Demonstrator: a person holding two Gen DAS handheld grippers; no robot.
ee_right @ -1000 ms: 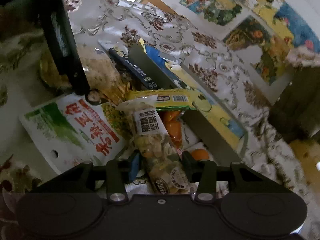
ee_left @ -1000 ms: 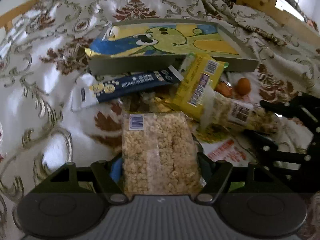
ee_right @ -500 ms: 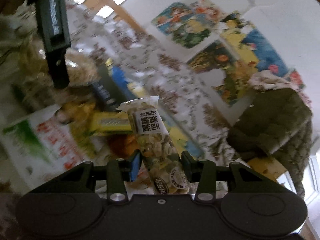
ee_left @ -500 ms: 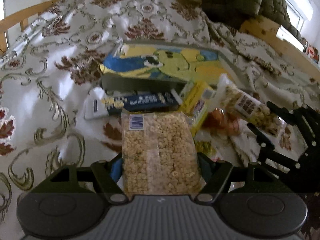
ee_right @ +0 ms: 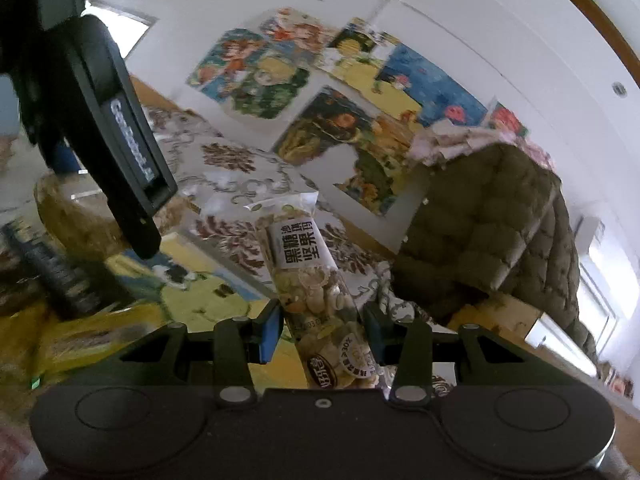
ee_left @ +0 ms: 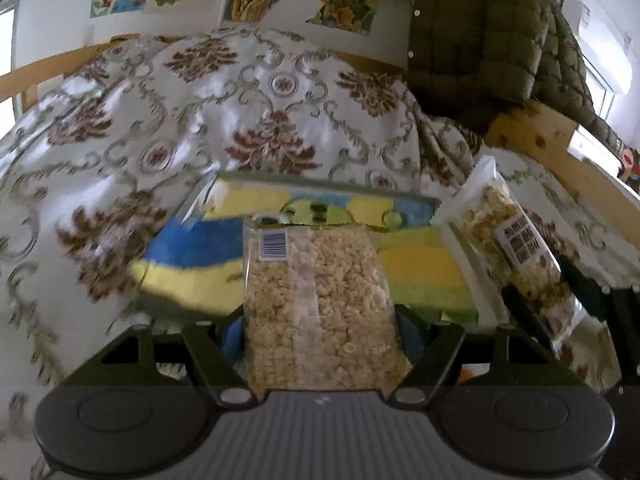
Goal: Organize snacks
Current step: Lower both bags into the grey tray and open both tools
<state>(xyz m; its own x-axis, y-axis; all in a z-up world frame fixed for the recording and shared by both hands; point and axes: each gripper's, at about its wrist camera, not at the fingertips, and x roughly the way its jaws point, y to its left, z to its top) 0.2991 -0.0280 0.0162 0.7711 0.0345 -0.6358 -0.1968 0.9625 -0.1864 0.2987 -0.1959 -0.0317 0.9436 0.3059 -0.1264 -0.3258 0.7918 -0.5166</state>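
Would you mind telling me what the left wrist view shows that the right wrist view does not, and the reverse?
Only the left wrist view shows the left gripper clamped on the wide puffed-snack bag. Only the right wrist view shows the nut bag's round bottom label and the right gripper gripping it. Both show that nut bag, the cartoon-lined tray, the patterned bedspread, the green quilted jacket and wall posters.

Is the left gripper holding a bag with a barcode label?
Yes: the left gripper has its fingers pressed on a clear cereal bag bearing a barcode.
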